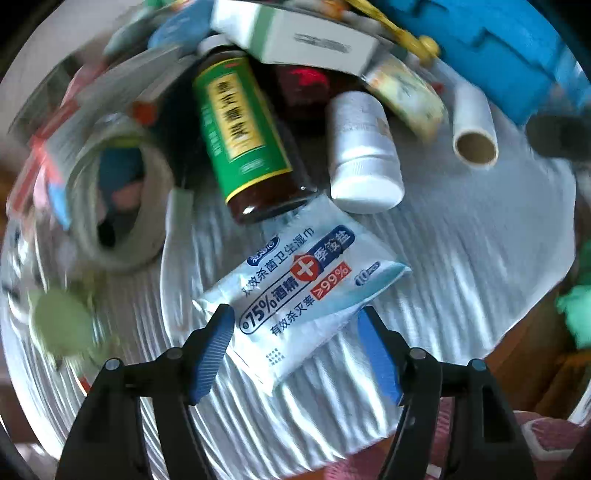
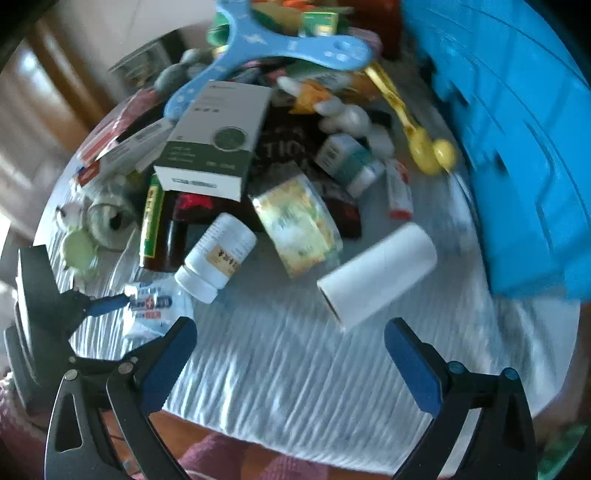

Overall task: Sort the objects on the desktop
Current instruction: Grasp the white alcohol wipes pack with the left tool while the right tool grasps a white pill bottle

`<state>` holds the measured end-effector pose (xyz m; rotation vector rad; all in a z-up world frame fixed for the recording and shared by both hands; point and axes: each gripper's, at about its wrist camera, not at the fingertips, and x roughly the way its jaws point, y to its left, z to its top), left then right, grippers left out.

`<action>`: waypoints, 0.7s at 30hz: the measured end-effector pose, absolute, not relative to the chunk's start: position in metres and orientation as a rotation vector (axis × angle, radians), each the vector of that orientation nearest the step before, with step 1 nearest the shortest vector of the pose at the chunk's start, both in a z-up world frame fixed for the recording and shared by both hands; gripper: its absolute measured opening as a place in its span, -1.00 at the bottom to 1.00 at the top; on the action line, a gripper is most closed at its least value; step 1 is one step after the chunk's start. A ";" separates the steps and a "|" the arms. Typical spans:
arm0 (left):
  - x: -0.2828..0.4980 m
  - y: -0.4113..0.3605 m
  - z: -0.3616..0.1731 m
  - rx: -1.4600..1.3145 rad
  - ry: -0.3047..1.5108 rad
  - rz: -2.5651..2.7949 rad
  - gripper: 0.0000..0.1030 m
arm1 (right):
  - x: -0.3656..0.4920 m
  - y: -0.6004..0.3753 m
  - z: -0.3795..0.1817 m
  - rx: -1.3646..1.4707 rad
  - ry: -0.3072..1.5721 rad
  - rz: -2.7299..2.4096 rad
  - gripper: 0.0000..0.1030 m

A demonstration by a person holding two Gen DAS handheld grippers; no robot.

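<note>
A flat wipes pack [image 1: 295,295] is seen lying on the ribbed white cloth [image 1: 461,258], at the near edge of a heap of desktop things. It is a soft, pale blue and white sachet, printed with dark blue characters, a red cross and a red band; its film is creased at the corners.

The left gripper [image 1: 295,325] is set over the pack's near end, jaws parted, one blue ribbed pad at each side of it; whether the pads touch the film cannot be told. The right gripper [image 2: 290,332] is held wide open above bare cloth, with nothing between its jaws, just short of a white roll [image 2: 376,275] with a cardboard core.

Just behind the pack a brown bottle [image 1: 251,147] with a green and gold label is laid on its side, its base at the pack's far corner. Beside it a white bottle [image 1: 364,155] is lying with its cap toward the camera. A tape roll [image 1: 118,206] is blurred at the left, with a round pale green object [image 1: 62,321] near it. A white and green box [image 1: 295,33] is propped over the brown bottle's neck, and a glossy yellow packet [image 2: 299,225] is wedged between the white bottle and the white roll. A blue plastic bin [image 2: 517,147] is standing at the right.
</note>
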<state>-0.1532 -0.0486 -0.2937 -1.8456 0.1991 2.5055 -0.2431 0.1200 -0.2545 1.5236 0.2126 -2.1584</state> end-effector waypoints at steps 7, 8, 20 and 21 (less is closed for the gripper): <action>-0.162 -0.082 -0.296 -1.735 -0.066 2.571 0.33 | -0.220 0.111 -0.260 1.597 0.083 -2.287 1.00; -0.158 -0.089 -0.292 -1.710 -0.135 2.584 0.21 | -0.219 0.109 -0.261 1.601 0.064 -2.292 1.00; -0.150 -0.098 -0.291 -1.678 -0.231 2.605 0.06 | -0.230 0.056 -0.286 1.608 0.024 -2.311 0.65; -0.151 -0.096 -0.292 -1.679 -0.229 2.604 0.06 | -0.232 0.054 -0.290 1.620 0.024 -2.298 0.57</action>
